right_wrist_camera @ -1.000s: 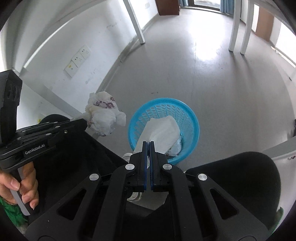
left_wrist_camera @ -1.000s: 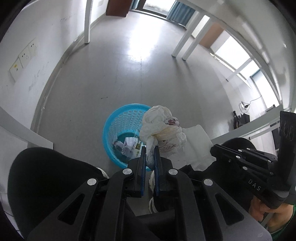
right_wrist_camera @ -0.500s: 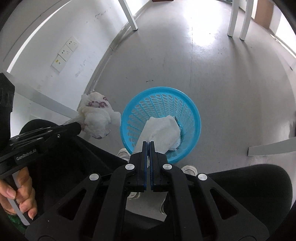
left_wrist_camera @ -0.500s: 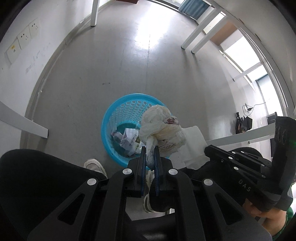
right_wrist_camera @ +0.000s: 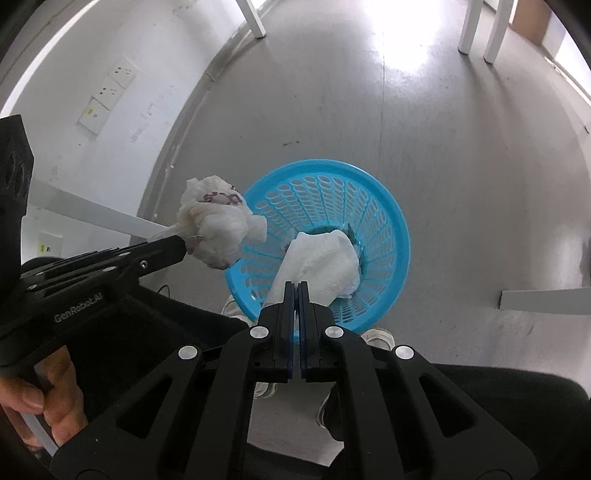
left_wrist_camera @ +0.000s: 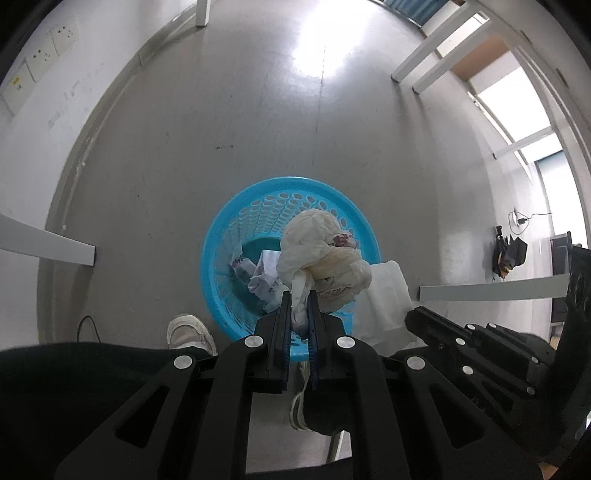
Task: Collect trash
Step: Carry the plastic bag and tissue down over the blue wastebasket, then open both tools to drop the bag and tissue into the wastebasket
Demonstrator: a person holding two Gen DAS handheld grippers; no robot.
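- While both grippers hang above the round blue perforated plastic basket (left_wrist_camera: 236,236) standing on the grey floor (left_wrist_camera: 229,110), the left gripper (left_wrist_camera: 298,295) is clamped on the twisted neck of a crumpled white plastic bag bundle with reddish print (left_wrist_camera: 317,251).
- That bundle hangs over the basket's right half in the left wrist view; in the right wrist view it (right_wrist_camera: 218,229) sits beside the basket's left rim (right_wrist_camera: 251,192), so whether it is fully over the opening is unclear.
- The right gripper (right_wrist_camera: 296,286) is pinched tight on an edge of a white paper towel sheet (right_wrist_camera: 321,258), which drapes down over the middle of the basket; whether it touches what lies inside cannot be told.
- Crumpled printed paper scraps (left_wrist_camera: 258,277) lie at the bottom of the basket.
- Around the basket: a white wall with electrical sockets (right_wrist_camera: 107,92) to the left, white table legs (right_wrist_camera: 476,26) well beyond, and white table edges (left_wrist_camera: 491,293) on both sides.
- The person's light sneakers (left_wrist_camera: 188,328) stand just beside the basket's near rim, and a thin black cable (left_wrist_camera: 88,325) lies on the floor near the left shoe.
- The person's hand (right_wrist_camera: 44,406) grips the left tool's handle at the lower left of the right wrist view.
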